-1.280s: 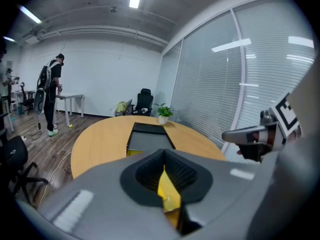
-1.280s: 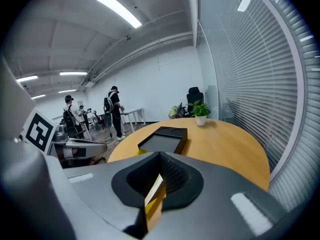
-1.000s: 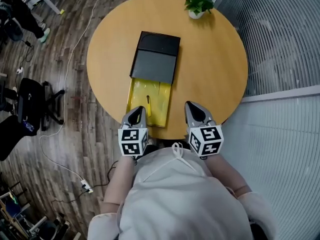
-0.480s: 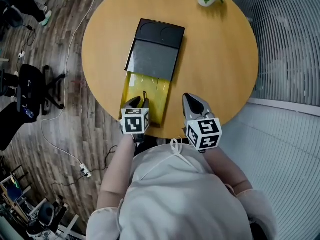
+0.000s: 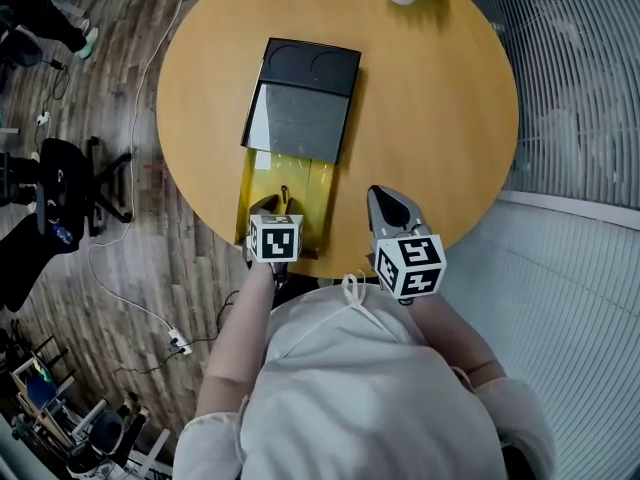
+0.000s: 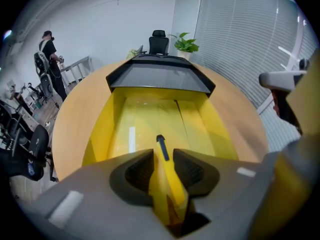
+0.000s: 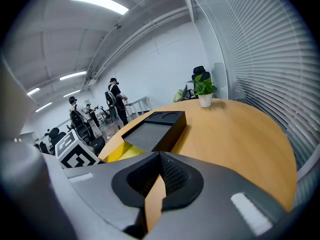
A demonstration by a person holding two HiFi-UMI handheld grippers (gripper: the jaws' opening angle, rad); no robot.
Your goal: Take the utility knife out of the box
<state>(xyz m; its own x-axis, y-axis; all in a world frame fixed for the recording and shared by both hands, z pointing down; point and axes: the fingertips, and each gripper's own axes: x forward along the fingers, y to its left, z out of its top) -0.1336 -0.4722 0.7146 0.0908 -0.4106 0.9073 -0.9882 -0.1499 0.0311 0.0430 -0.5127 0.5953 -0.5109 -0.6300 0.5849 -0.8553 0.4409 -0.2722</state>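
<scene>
Left tongs (image 6: 163, 154) are opening astride the yellow knife (image 6: 169, 179), which lies in the box (image 6: 97, 134) at lower centre of the frame. Best to centre on its handle, close squarely, then lift straight up. Right tongs (image 7: 159, 159) sit together, empty, over the tabletop (image 7: 240, 134).

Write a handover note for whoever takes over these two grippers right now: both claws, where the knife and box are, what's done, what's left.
Left claw: jaws opening, down in the pulled-out yellow tray of the black box. The yellow utility knife sits between them, not yet gripped.
Right claw: shut and empty, over the edge of the round wooden table beside the tray.
Done: tray is out, left claw is lined up on the knife.
Left: close on the knife and lift it out of the box.
</scene>
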